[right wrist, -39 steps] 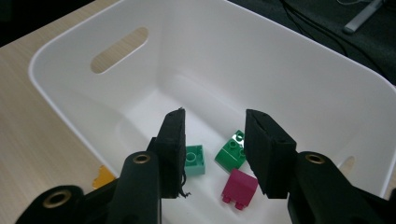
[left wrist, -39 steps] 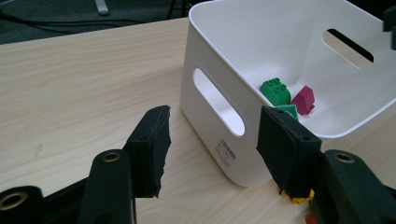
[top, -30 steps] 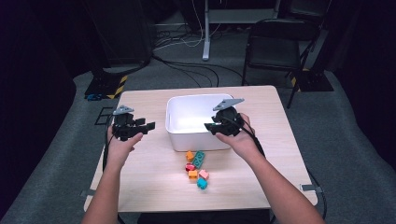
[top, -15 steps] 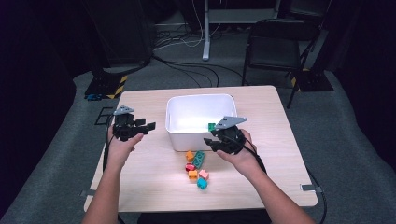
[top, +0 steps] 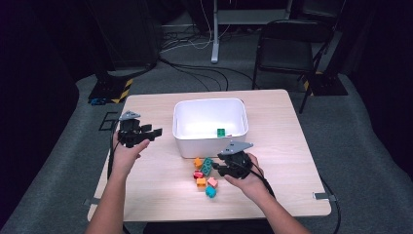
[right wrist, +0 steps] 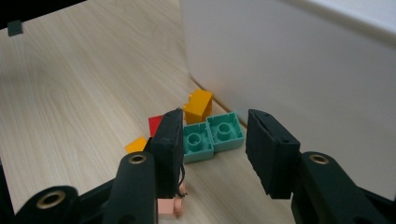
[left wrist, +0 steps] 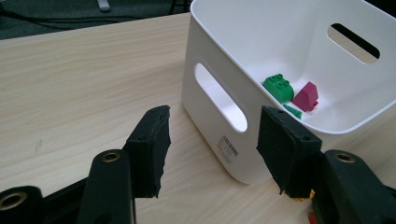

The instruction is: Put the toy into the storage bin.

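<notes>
Since the earlier frame the right gripper point(top: 217, 169) has come down from above the white bin point(top: 195, 146) to the small pile of bricks, while the left gripper point(left wrist: 210, 140) waits beside the bin, its fingers apart and empty. Its fingers point(right wrist: 170, 140) are apart with nothing held, and the teal brick point(right wrist: 212, 135) lies just ahead between them, studs up. It looks light, hard and rather smooth, so I would take it by its two flat long sides.

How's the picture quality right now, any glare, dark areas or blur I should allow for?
High view: the room around the table is nearly black, and the inside of the white bin glares. Left gripper view: sharp and evenly lit, green brick clear. Right gripper view: teal brick crisp, but the bin wall close by is soft, its top edge bright.
</notes>
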Demonstrator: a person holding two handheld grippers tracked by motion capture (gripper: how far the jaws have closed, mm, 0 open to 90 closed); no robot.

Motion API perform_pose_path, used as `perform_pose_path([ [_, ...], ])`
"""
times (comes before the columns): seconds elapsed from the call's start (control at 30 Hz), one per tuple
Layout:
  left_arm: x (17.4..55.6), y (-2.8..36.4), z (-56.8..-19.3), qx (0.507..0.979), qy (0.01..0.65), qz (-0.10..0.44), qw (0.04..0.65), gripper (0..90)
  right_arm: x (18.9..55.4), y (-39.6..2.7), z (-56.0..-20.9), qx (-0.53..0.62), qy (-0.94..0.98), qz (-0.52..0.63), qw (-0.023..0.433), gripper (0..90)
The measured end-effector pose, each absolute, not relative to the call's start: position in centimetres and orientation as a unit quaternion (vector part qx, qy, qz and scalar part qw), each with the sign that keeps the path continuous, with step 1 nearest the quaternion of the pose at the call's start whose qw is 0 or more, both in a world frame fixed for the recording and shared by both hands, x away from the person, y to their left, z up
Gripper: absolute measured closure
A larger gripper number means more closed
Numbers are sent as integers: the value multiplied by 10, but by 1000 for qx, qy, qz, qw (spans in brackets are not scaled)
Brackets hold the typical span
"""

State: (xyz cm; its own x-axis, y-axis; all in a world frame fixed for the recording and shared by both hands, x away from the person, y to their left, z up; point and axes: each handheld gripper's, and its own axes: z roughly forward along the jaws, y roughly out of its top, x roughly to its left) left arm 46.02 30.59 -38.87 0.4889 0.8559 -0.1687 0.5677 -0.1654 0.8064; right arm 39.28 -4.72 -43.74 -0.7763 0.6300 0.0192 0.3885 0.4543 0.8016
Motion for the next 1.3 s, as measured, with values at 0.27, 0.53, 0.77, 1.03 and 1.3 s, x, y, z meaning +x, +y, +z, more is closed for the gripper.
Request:
perform_pose_path([
  [0.27, 461, 306, -390, 746, 478, 166, 434, 434, 387, -45, -456, 306, 845, 419, 129, 563],
  [0.53, 461, 306, -391, 744, 481, 166, 432, 433, 380, -37, -473, 293, 859, 402, 119, 563],
  [0.77, 461, 307, -391, 745, 481, 165, 432, 433, 375, -28, -481, 279, 869, 391, 119, 563],
  [1.03, 462, 307, -392, 747, 479, 165, 432, 434, 377, -24, -487, 283, 872, 383, 112, 570],
  [1.3, 463, 307, -392, 746, 479, 165, 432, 433, 383, -25, -497, 293, 876, 368, 109, 581],
])
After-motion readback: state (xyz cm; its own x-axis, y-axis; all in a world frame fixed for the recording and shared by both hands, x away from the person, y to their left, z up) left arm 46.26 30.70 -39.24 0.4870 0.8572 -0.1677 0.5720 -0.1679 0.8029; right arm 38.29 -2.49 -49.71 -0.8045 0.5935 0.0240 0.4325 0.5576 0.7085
